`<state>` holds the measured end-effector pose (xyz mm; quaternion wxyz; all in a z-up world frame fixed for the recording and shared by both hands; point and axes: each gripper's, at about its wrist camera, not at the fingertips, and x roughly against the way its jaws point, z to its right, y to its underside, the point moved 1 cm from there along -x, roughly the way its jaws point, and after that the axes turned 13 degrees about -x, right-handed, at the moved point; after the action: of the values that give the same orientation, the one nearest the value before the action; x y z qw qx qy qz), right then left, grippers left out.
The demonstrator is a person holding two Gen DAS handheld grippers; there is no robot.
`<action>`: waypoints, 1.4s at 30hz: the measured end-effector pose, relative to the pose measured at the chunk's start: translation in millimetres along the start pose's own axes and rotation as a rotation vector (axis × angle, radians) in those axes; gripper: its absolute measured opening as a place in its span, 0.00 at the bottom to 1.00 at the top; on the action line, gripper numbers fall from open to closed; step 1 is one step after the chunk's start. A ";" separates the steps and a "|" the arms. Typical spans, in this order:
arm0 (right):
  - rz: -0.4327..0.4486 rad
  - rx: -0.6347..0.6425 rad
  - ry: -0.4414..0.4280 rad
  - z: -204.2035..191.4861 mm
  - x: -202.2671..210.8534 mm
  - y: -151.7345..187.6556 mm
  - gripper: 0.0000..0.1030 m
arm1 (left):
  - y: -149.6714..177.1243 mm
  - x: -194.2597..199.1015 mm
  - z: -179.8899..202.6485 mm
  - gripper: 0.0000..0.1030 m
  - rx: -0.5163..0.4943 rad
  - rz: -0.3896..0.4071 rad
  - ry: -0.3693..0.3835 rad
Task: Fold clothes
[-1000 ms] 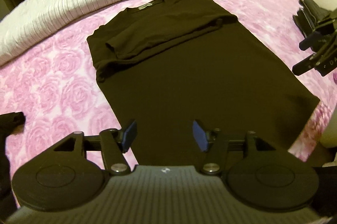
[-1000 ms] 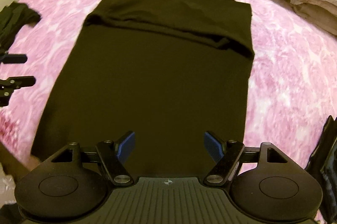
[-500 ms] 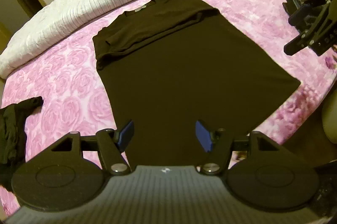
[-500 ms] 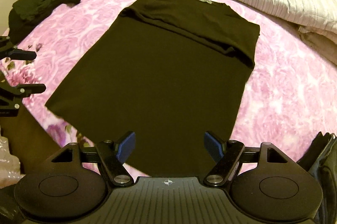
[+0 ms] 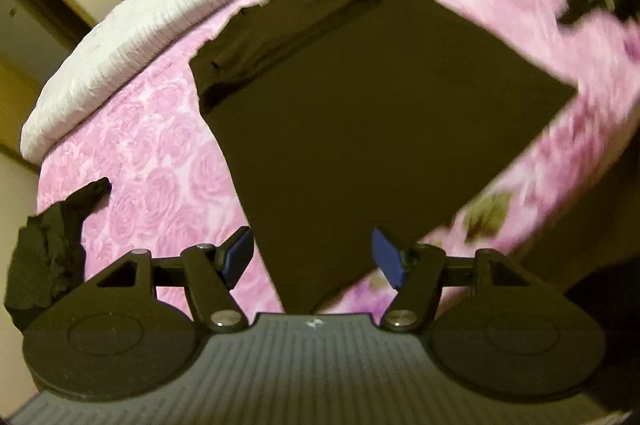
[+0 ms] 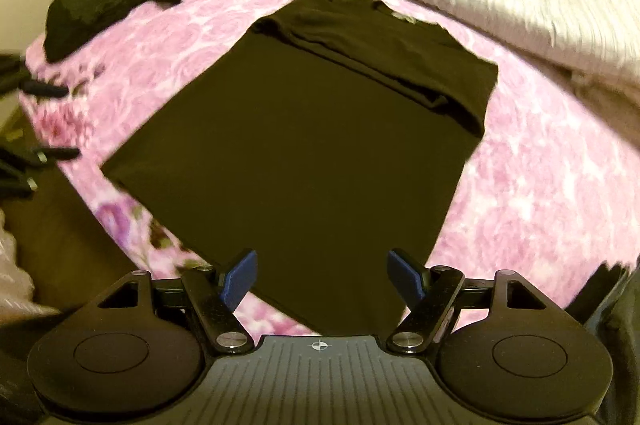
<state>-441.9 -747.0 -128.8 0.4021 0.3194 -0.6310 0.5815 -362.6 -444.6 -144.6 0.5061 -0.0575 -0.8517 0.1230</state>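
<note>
T-shirt (image 6: 312,129), black with sleeves folded in, lies flat on the bed (image 6: 540,193), hem at its near edge. Left gripper (image 5: 314,257) and right gripper (image 6: 322,277) hover over the hem corners, fingers apart and empty.

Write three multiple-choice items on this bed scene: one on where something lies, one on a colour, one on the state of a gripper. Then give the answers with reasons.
1. Where does the crumpled dark garment lie relative to the flat dark t-shirt in the right wrist view?
A. To its upper left, apart from it
B. On top of it
C. Under the white duvet

2. What colour is the bedsheet?
A. Plain blue
B. Pink with a rose pattern
C. Green stripes

3. How does the right gripper stand?
A. Shut on the hem
B. Shut on nothing
C. Open, pads clear of the cloth

Answers:
1. A: pink sheet shows between the two garments.
2. B: rose shapes show all around the shirt.
3. C: the blue pads stand wide apart, with nothing pinched between them.
</note>
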 end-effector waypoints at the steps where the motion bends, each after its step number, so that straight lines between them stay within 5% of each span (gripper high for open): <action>1: 0.016 0.040 0.022 -2.2 -5.1 7.7 0.73 | 8.0 -7.4 4.4 0.60 -0.039 -0.016 -0.004; 10: 0.063 0.227 0.063 -24.3 -65.4 63.4 0.73 | 69.4 -104.7 43.5 0.46 -0.373 -0.036 0.009; 18: 0.022 0.302 0.058 -43.9 -120.5 93.7 0.73 | 86.4 -152.4 50.6 0.48 -0.475 0.076 -0.009; 21: 0.020 0.338 0.067 -48.4 -130.6 104.1 0.73 | 87.7 -155.0 44.5 0.40 -0.463 0.082 -0.038; 23: 0.012 0.369 0.088 -49.9 -136.8 113.4 0.73 | 88.1 -157.6 40.3 0.11 -0.454 0.073 -0.060; 24: 0.011 0.383 0.105 -49.3 -139.0 117.7 0.73 | 87.9 -159.1 37.1 0.06 -0.444 0.065 -0.065; 28: 0.046 0.413 0.137 -45.9 -140.7 130.2 0.73 | 81.5 -159.0 21.0 0.04 -0.378 0.064 -0.036; 34: 0.161 0.455 0.054 -72.9 -152.1 129.0 0.73 | 62.5 -139.3 -25.8 0.04 -0.093 0.094 0.045; 39: 0.213 0.500 0.114 -83.0 -168.0 124.9 0.70 | 57.3 -125.7 -36.9 0.04 -0.080 0.103 0.056; 42: 0.207 0.548 0.195 -65.3 -167.5 133.6 0.59 | 56.8 -124.0 -37.2 0.04 -0.104 0.098 0.050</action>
<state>-470.1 -677.2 -339.7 0.2984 0.2926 -0.4381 0.7958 -271.8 -411.9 -247.9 0.5168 -0.1285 -0.8403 0.1017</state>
